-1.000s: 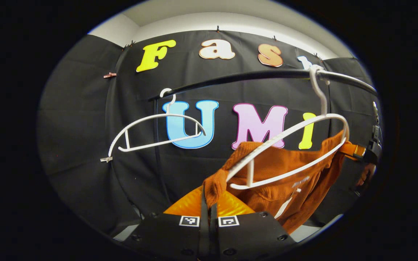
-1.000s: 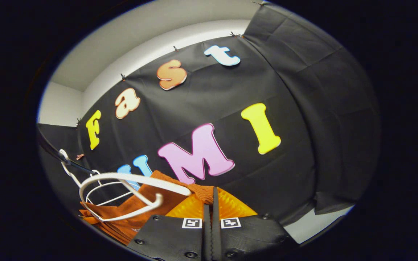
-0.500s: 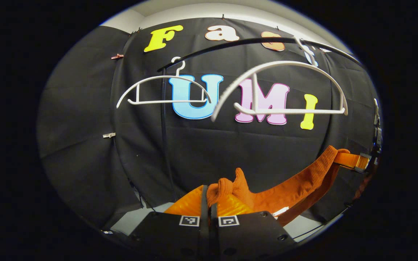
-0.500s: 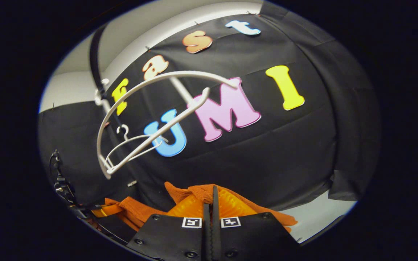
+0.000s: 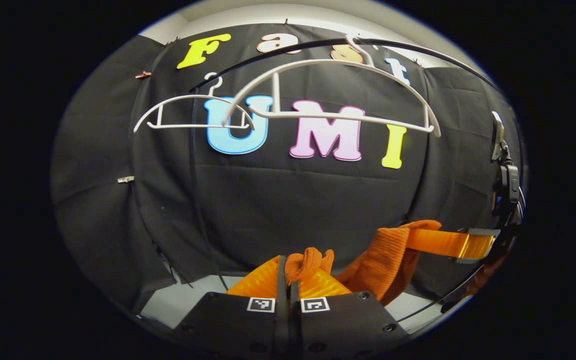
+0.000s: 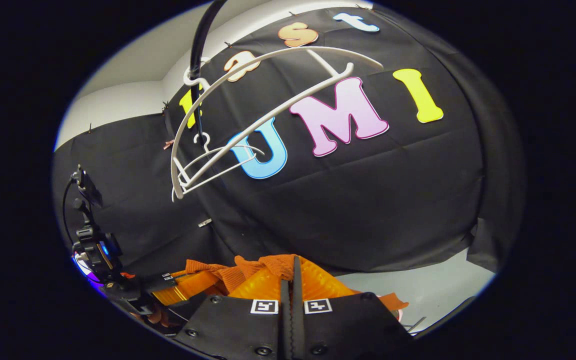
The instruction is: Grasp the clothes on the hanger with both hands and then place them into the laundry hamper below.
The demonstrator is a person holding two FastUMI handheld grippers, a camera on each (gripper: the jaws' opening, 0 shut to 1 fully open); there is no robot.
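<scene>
Garment (image 5: 385,255): orange ribbed knit, soft and bunched. In the left gripper view it lay low, from 6 to 4 o'clock, clear of both hangers and strung between the two grippers. In the right gripper view (image 6: 248,267) a crumpled fold sat at 6 o'clock, with a scrap showing past the gripper body toward 5 o'clock. Its full shape was hidden by the gripper bodies; sleeves and collar could not be made out.

Left gripper (image 5: 288,277): black body, orange ridged fingers (image 5: 260,280), closed with a knob of knit pinched between them. Two small square black-and-white markers on its top; no readable text.

Right gripper (image 6: 292,280): same build, fingers (image 6: 318,280) closed on a fold of the garment. In the left gripper view it appeared at 4 o'clock (image 5: 460,245), its orange fingers lying sideways and clamping the far end of the knit; the black housing and cables behind it ran off the picture's edge.

Near hanger (image 5: 333,90): white plastic, arched top with a straight bar, bare, at 12 o'clock, hooked on the rail. In the right gripper view (image 6: 268,110) it hung at 11 o'clock, seen at a slant.

Far hanger (image 5: 193,112): white, smaller in view, bare, at 10 o'clock, partly overlapped by the near one.

Rail (image 5: 288,47): thin black curved bar across the top; its ends were cut off.

Floor (image 6: 418,285): pale grey strip below the cloth wall.
</scene>
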